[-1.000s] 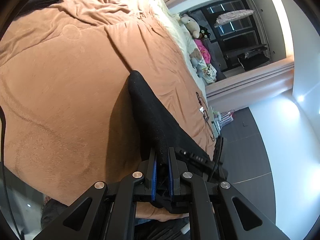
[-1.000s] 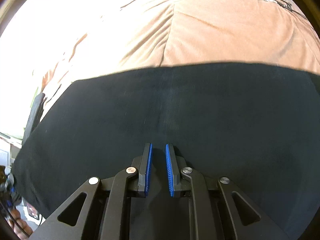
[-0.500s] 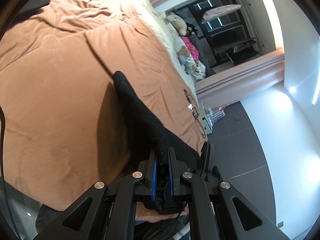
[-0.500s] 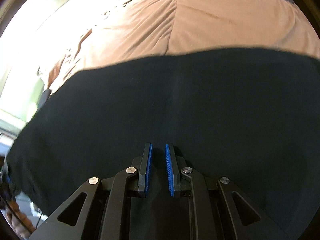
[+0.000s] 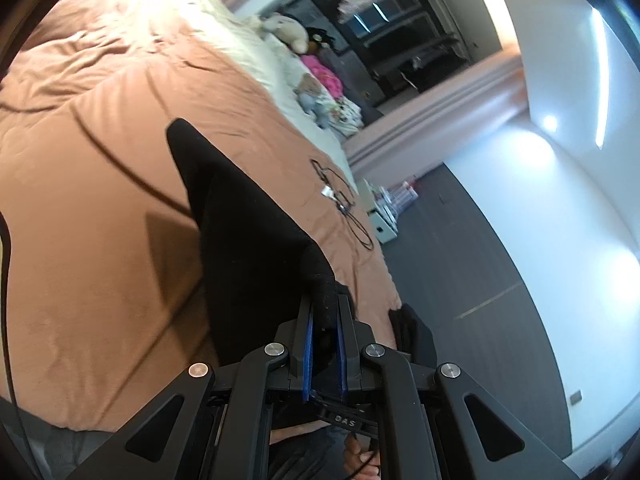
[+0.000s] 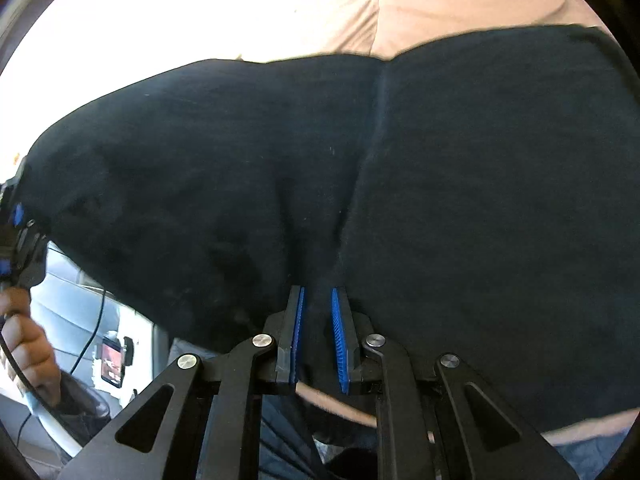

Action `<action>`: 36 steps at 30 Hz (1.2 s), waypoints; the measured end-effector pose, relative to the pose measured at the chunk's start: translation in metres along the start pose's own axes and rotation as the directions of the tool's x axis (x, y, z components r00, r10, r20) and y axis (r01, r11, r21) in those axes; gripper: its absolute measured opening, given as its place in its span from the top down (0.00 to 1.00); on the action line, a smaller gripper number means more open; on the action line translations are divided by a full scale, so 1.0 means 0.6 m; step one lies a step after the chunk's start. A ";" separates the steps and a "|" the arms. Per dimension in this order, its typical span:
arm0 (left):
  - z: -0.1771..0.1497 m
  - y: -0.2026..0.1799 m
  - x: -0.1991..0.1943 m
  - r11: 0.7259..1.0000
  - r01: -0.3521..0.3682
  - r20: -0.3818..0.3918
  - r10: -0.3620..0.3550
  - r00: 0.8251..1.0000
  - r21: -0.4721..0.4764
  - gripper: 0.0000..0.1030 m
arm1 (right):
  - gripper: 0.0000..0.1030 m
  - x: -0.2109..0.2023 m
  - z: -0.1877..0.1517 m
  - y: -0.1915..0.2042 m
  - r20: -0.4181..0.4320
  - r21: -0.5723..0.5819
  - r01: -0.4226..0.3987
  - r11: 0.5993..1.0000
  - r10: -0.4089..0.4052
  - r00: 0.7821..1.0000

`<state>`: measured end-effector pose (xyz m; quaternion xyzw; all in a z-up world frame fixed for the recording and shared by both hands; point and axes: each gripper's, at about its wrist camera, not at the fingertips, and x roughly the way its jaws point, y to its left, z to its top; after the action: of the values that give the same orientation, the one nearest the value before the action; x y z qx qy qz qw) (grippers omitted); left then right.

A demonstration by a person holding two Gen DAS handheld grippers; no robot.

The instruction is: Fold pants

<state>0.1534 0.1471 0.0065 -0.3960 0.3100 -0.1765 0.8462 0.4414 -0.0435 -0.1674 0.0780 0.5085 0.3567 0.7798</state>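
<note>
Black pants (image 6: 440, 168) pinched in both the left claw (image 5: 324, 344) and right claw (image 6: 318, 336); keep edges taut and level over the bed (image 5: 100, 200).

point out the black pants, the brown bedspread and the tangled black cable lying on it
black fabric pants (image 5: 240, 240), left wrist view, middle of the raised fold
brown quilted bedspread (image 5: 88, 208), left wrist view, bare stretch left of the pants
tangled black cable (image 5: 340, 196), left wrist view, loop near the bed edge

Fisheye-warped edges; blown-out glare upper left, slight motion blur.
</note>
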 end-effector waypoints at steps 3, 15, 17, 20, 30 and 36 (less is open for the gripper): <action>-0.004 -0.031 0.020 0.999 0.014 -0.023 -0.013 1.000 0.036 0.91 | 0.75 -0.046 -0.012 -0.015 0.061 0.004 -0.010 1.000 0.009 0.998; -0.032 -0.135 0.122 0.990 0.050 -0.132 -0.032 0.991 0.135 0.91 | 0.21 -0.173 -0.057 -0.087 0.282 0.011 -0.031 0.999 0.027 0.959; -0.035 -0.147 0.143 0.988 0.054 -0.150 -0.032 0.988 0.146 0.91 | 0.21 -0.184 -0.061 -0.102 0.305 0.026 -0.034 0.999 0.025 0.952; -0.044 -0.162 0.178 0.985 0.062 -0.184 -0.032 0.982 0.159 0.91 | 0.21 -0.205 -0.076 -0.125 0.331 0.051 -0.044 0.998 0.025 0.943; -0.116 -0.180 0.307 0.981 0.093 -0.341 -0.031 0.940 0.167 0.91 | 0.21 -0.319 -0.151 -0.195 0.383 0.146 -0.067 0.987 0.006 0.924; -0.185 -0.158 0.391 0.987 0.077 -0.492 0.002 0.870 0.140 0.88 | 0.21 -0.343 -0.169 -0.246 0.400 0.224 -0.083 0.971 -0.014 0.916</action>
<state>0.2498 -0.1020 -0.0647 -0.2770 0.4921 -0.3113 0.7643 0.3787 -0.3073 -0.1348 0.2501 0.3762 0.2841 0.8457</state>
